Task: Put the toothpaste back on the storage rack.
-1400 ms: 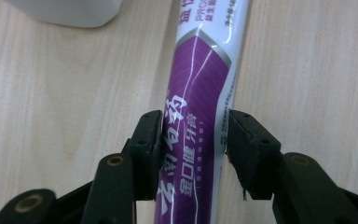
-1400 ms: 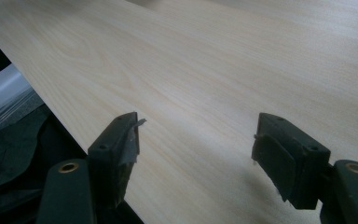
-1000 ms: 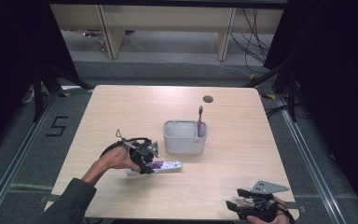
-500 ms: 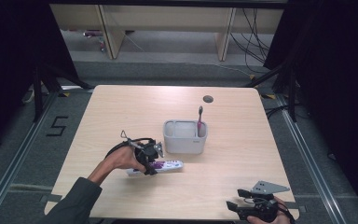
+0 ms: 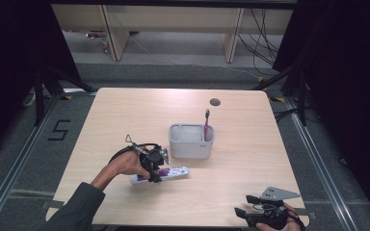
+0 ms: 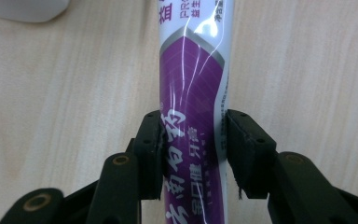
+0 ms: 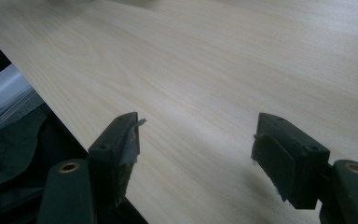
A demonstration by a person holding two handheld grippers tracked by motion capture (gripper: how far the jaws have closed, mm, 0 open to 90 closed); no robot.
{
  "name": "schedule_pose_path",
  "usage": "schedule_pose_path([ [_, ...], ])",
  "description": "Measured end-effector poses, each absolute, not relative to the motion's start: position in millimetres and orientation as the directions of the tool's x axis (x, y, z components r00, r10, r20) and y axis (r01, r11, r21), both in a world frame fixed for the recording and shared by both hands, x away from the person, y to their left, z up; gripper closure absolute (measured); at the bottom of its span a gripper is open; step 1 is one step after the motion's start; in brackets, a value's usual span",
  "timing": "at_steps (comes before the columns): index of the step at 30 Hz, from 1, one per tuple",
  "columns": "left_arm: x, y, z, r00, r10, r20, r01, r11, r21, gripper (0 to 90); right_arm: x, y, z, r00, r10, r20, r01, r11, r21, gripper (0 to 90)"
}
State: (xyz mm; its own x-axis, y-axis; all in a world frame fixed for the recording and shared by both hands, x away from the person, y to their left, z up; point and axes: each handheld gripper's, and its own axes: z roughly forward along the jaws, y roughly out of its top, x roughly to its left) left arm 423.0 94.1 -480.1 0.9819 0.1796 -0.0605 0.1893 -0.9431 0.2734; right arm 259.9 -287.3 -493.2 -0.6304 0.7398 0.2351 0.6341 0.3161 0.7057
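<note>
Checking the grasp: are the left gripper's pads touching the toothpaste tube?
Touching. The left gripper view shows both pads pressed against the sides of the toothpaste tube, no gap visible.

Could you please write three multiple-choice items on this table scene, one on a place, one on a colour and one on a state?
1. Where does the toothpaste tube lie?
A. on the table, in front of the grey holder
B. inside the holder
C. on the floor

2. What colour is the toothbrush standing in the holder?
A. green
B. pink
C. yellow

3. How do the jaws of the left hand-held gripper stand?
A. wide apart over bare wood
B. on either side of the tube, at its edges
C. shut with nothing between

Answers: 1 A, the high view shows the tube flat on the wood beside the holder; 2 B, its handle shows pink; 3 B, the left gripper view shows both pads at the tube's sides, after closing further.
</note>
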Motion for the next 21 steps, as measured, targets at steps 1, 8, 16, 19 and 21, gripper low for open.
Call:
schedule_pose_path([
  [1, 422.3, 93.9, -479.9, 0.981, 0.181, -0.062, 0.191, -0.943, 0.272, 59.4, 259.9, -287.3, -493.2, -0.631, 0.740, 0.234, 0.634, 0.317, 0.706, 31.6],
  [8, 414.3, 90.7, -473.3, 0.981, 0.175, -0.088, 0.192, -0.945, 0.266, 74.6, 260.8, -288.1, -493.5, -0.641, 0.736, 0.216, 0.620, 0.331, 0.711, 31.8],
  [16, 408.9, 81.3, -473.5, 0.981, 0.191, -0.045, 0.196, -0.959, 0.205, 74.4, 258.9, -286.5, -493.0, -0.624, 0.741, 0.247, 0.645, 0.311, 0.698, 31.8],
  [19, 407.8, 78.6, -476.2, 0.980, 0.193, -0.040, 0.197, -0.962, 0.190, 73.9, 260.6, -287.6, -494.2, -0.638, 0.736, 0.227, 0.627, 0.325, 0.708, 31.8],
  [21, 407.2, 77.5, -477.3, 0.978, 0.203, -0.044, 0.208, -0.961, 0.184, 73.8, 260.5, -287.7, -494.0, -0.639, 0.735, 0.226, 0.625, 0.326, 0.709, 31.8],
])
